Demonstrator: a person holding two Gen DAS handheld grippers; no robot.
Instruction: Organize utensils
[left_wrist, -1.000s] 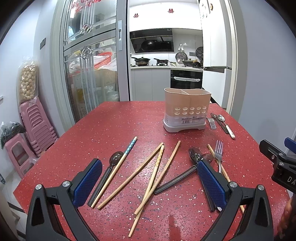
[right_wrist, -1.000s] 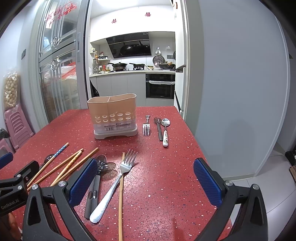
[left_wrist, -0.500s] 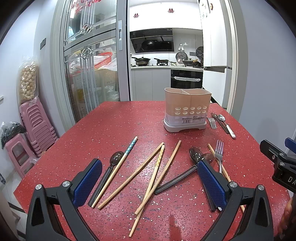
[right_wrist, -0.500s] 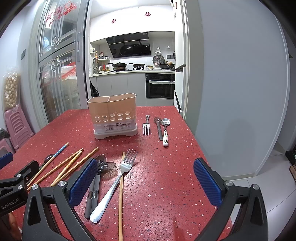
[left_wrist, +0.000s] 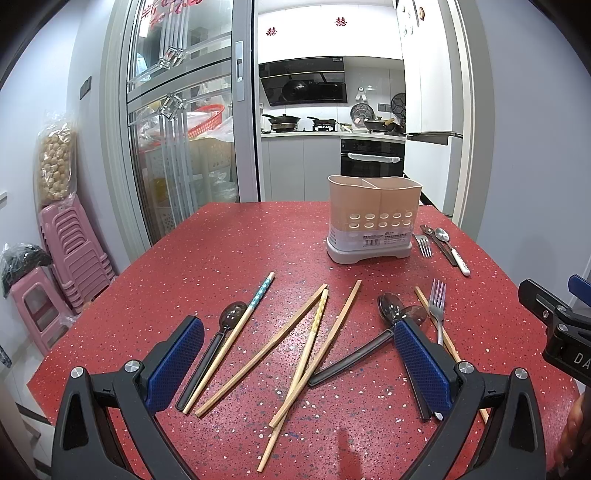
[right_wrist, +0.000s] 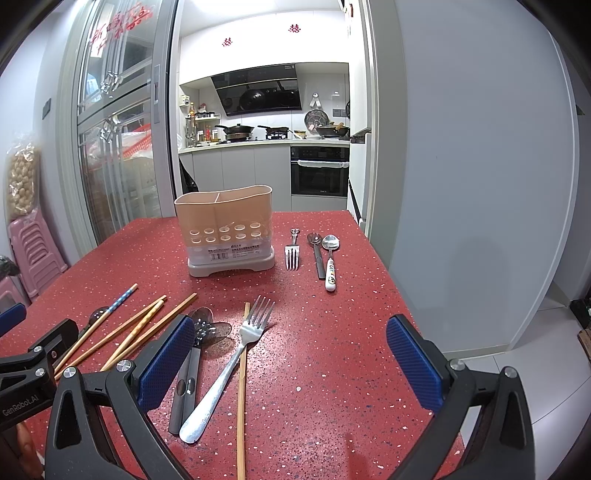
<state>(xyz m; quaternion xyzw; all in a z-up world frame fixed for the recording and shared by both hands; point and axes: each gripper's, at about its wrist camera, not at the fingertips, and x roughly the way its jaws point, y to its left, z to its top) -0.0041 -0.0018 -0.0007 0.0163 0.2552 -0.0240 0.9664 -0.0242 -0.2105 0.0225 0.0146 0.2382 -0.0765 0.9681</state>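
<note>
A beige two-compartment utensil holder (left_wrist: 373, 221) (right_wrist: 227, 230) stands upright and empty on the red table. Several wooden chopsticks (left_wrist: 314, 336) (right_wrist: 125, 332) lie scattered in front of my left gripper (left_wrist: 299, 363), which is open and empty above them. A dark spoon (left_wrist: 214, 347) and a blue-patterned chopstick (left_wrist: 236, 332) lie at its left finger. Dark spoons (right_wrist: 203, 328), a steel fork (right_wrist: 236, 354) and one chopstick (right_wrist: 242, 384) lie before my right gripper (right_wrist: 291, 365), open and empty. A small fork (right_wrist: 291, 251) and two spoons (right_wrist: 325, 254) lie right of the holder.
The table's right edge (right_wrist: 399, 280) drops to the floor beside a grey wall. Pink stacked stools (left_wrist: 70, 251) stand left of the table by a glass sliding door. A kitchen lies behind the holder. My right gripper's body (left_wrist: 554, 325) shows at the left wrist view's right edge.
</note>
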